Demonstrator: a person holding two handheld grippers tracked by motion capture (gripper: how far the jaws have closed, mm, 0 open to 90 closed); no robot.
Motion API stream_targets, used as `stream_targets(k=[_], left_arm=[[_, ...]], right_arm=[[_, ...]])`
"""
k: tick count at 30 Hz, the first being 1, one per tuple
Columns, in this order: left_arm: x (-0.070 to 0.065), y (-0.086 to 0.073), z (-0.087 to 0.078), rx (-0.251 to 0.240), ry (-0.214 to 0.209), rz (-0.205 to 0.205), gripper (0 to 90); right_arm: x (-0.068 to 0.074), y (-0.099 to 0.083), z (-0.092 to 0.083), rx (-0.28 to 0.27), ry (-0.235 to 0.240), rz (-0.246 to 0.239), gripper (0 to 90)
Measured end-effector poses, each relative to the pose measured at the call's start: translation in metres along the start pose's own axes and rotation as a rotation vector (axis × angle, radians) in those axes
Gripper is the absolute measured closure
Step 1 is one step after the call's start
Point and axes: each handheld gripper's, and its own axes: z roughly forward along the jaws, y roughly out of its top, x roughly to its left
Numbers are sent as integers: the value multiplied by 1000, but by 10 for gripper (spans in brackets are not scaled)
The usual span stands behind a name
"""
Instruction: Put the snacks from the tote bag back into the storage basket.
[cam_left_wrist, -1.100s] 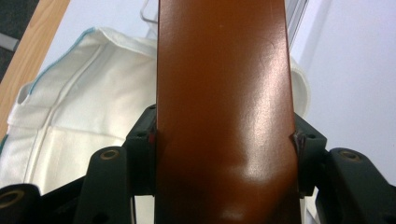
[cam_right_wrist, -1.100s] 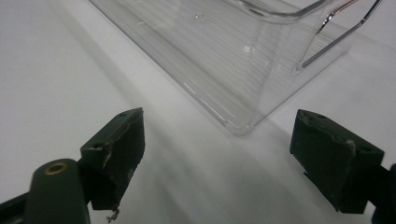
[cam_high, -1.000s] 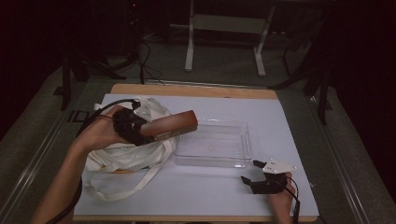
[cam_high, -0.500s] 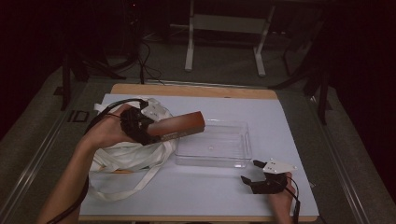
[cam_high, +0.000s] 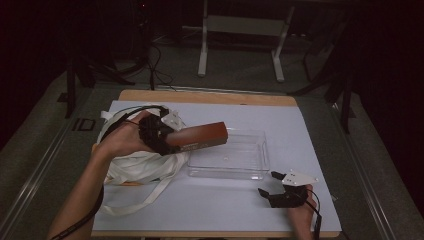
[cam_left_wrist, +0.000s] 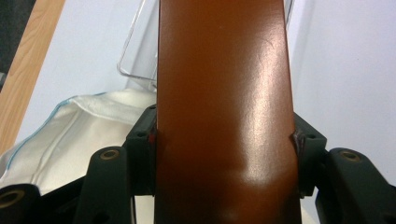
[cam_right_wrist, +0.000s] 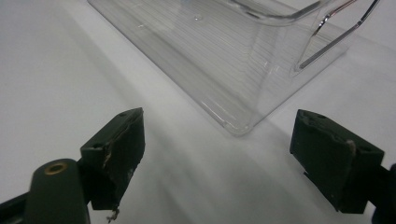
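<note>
A long brown box (cam_high: 200, 137) hangs in the air, its far end over the left side of a clear plastic tray (cam_high: 250, 165). My left gripper (cam_high: 162, 139) is shut on the box's near end, above a white cloth bag (cam_high: 137, 167). In the left gripper view both pads press the brown box (cam_left_wrist: 224, 107) at its sides, and the clear tray (cam_left_wrist: 137, 60) lies beyond it. My right gripper (cam_high: 270, 184) rests on the table by the tray's front right corner, jaws spread wide with nothing between them. The right gripper view has the tray's corner (cam_right_wrist: 233, 126) just ahead of the open gripper (cam_right_wrist: 217, 149).
The tray and bag sit on a white sheet (cam_high: 220, 210) that covers a wooden table (cam_high: 210, 97). The bag's long strap (cam_high: 145, 202) trails toward the front edge. White metal stand legs (cam_high: 240, 30) rise on the dark floor behind the table.
My left gripper has carried the brown box a little to the right, so its far end now reaches over the tray. The right gripper has stayed in place.
</note>
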Motion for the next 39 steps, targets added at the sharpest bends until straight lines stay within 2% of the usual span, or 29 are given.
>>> stream_targets(k=[16,39], left_arm=[[1,17,10,-4,-21,33,434],[2,32,22,-10,-44,72,434]], right_arm=[[0,0,0,0,1,1,179],[-1,0,0,-2,3,1,179]])
